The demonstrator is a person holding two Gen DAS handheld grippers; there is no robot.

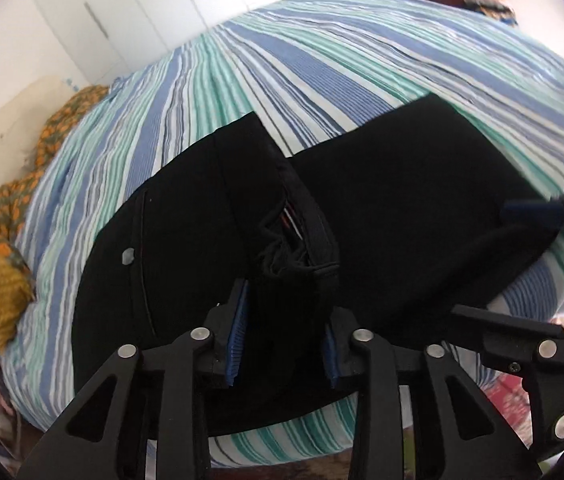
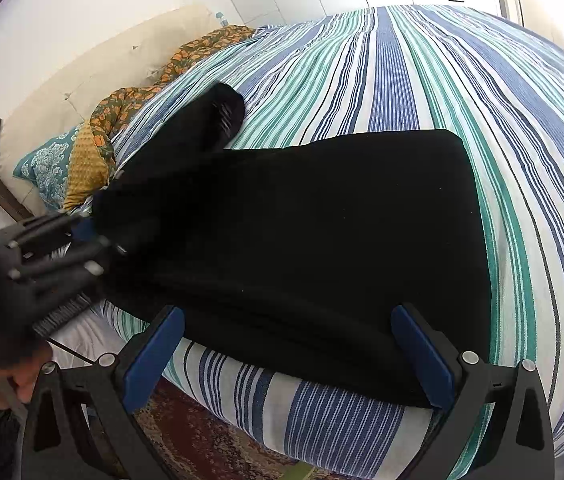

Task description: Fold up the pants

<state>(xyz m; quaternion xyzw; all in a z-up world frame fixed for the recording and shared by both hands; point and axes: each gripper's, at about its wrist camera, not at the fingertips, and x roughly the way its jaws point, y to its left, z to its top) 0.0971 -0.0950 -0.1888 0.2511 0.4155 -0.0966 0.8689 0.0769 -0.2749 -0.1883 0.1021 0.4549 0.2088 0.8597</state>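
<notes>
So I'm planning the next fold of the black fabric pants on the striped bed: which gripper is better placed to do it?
Probably the left gripper: its jaws straddle the bunched waistband of the black fabric pants. The right gripper stands wide open at the near edge.

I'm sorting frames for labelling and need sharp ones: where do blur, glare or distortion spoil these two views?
Left wrist view: black pants lose all fold detail, wardrobe doors washed out, striped bedspread bowed by the fisheye. Right wrist view: left gripper smeared by motion blur; right gripper sharp.
</notes>
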